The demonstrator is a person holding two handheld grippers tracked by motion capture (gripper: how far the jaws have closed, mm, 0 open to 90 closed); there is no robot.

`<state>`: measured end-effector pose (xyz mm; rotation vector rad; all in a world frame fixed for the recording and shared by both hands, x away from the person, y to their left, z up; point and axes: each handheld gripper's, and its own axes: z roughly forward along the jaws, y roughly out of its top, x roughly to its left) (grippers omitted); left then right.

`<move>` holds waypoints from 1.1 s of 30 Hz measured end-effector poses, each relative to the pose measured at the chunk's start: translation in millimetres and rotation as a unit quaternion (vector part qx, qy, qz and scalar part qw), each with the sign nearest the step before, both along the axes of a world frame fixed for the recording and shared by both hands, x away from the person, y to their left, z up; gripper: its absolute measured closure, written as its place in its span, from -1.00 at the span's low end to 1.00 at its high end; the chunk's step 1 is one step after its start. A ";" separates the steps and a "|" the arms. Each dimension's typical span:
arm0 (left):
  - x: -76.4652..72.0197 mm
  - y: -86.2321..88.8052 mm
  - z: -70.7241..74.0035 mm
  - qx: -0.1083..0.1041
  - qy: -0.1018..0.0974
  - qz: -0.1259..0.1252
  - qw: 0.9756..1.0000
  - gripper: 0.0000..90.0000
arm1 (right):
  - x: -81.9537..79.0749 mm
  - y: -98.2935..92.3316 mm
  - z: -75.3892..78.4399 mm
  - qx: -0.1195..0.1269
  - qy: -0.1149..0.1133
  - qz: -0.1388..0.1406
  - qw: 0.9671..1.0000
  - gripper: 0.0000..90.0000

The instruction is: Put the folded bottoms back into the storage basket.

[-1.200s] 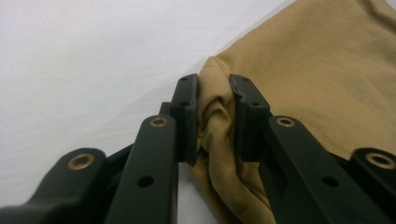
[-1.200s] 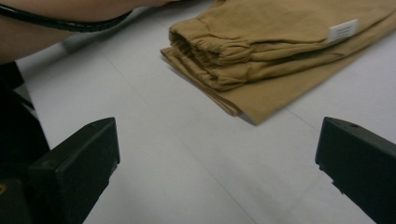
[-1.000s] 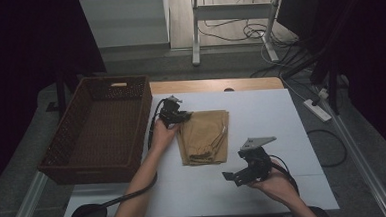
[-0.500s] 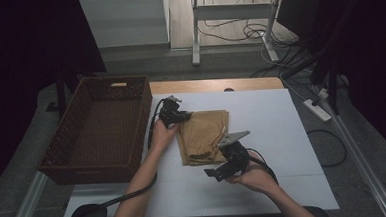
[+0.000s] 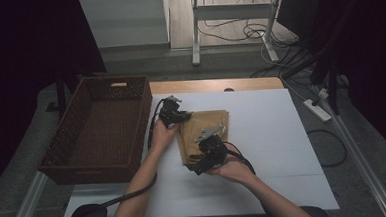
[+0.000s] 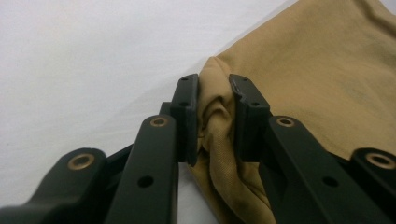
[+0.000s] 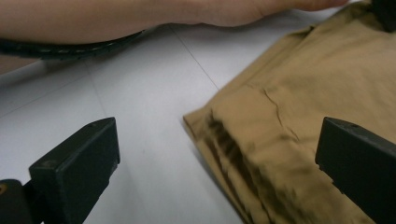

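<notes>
Moved leftward across the table since the earlier high-view frames: right gripper [image 5: 198,164], formerly well right of the tan folded garment [image 5: 209,125], now at its near edge. Left gripper [image 5: 177,117] unchanged in place at the garment's far-left corner.

Nearest the person: both forearms entering from the near edge, cable trailing from the left one. Next: right gripper, jaws spread wide with nothing between the pads, aimed at the near-left corner of the garment. Garment lying just ahead and to the right of that gripper, long axis running near to far on the white table [image 5: 282,134]. Right hand nearer this corner; left gripper clamped narrowly on a bunched fold at the opposite, far end.

Farther left: brown wicker basket [image 5: 73,155], beside the table's left edge, just left of the left hand. Farthest: desk legs and floor cables.

Differences between views: left gripper view resolves the pinch itself, cloth [image 6: 214,126] squeezed between the two pads, unclear from above. Right gripper view reveals the layered hem at the corner [image 7: 233,140], off-centre toward the right jaw, plus the other forearm [image 7: 140,18] beyond. High view alone gives the basket and overall layout.
</notes>
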<state>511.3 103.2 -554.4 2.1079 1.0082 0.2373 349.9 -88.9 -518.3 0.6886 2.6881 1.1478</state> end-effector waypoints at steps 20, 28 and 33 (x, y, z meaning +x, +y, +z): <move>-0.7 -0.4 0.3 0.004 -0.003 -0.001 1.000 0.64 | 17.4 29.9 -34.9 -0.087 -0.034 -0.013 0.996 -0.85; -0.9 -0.6 0.2 0.005 -0.004 0.000 1.000 0.64 | 23.2 22.5 -24.5 -0.096 -0.042 -0.015 0.994 0.02; -0.4 -0.1 0.0 0.001 -0.001 0.000 1.000 0.63 | 26.5 21.3 -20.1 -0.113 -0.057 -0.005 0.992 0.45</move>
